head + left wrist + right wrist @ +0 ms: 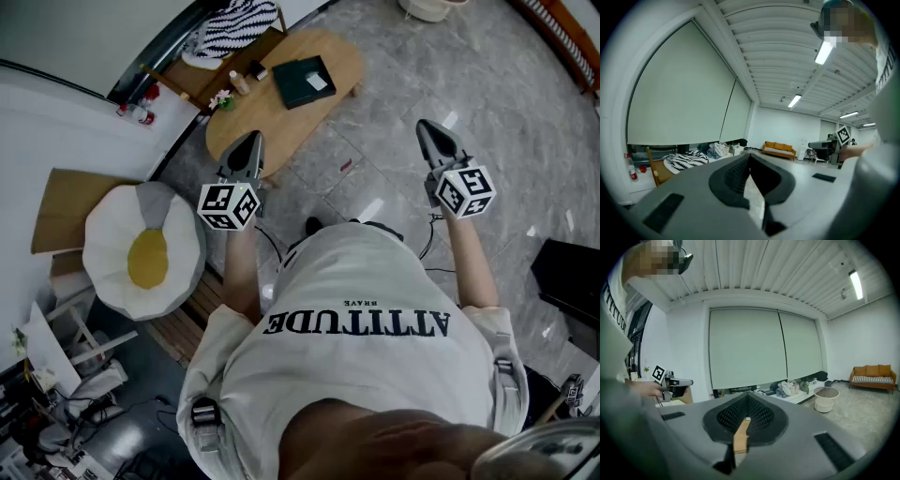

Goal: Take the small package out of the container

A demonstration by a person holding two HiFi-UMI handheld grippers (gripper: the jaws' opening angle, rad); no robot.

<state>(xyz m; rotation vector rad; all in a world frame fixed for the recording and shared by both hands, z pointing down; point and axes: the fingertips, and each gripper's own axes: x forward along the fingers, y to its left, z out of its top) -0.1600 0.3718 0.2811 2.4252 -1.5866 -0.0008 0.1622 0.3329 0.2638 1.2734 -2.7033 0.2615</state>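
Your pale printed shirt (366,347) filled the bottom of the head view, and both arms reached out ahead of it over the grey stone floor (525,112). You held the left hand-held gripper (251,137) with its marker cube (228,206) toward you and its tips aimed at the near edge of the oval wooden bench (272,122). Its own view showed the jaws clenched, tips meeting, with nothing caught between them. The right hand-held gripper (425,125) was out over bare floor, well apart from the bench, and it was clenched as well: tips together, nothing held, only a sliver of wood colour showing through the slot lower down.

And the target? A dark flat container (298,82) lay on the far half of the bench, with the small pale package (319,82) at its right end. Whether the package sat in it or on it, you could not tell from that height. It lay beyond your left hand-held gripper and a little to its right, well apart from it, and further still from the right one. Small bottles (240,82) stood just left of the container. An egg-shaped cushion (141,248) sat low at your left.
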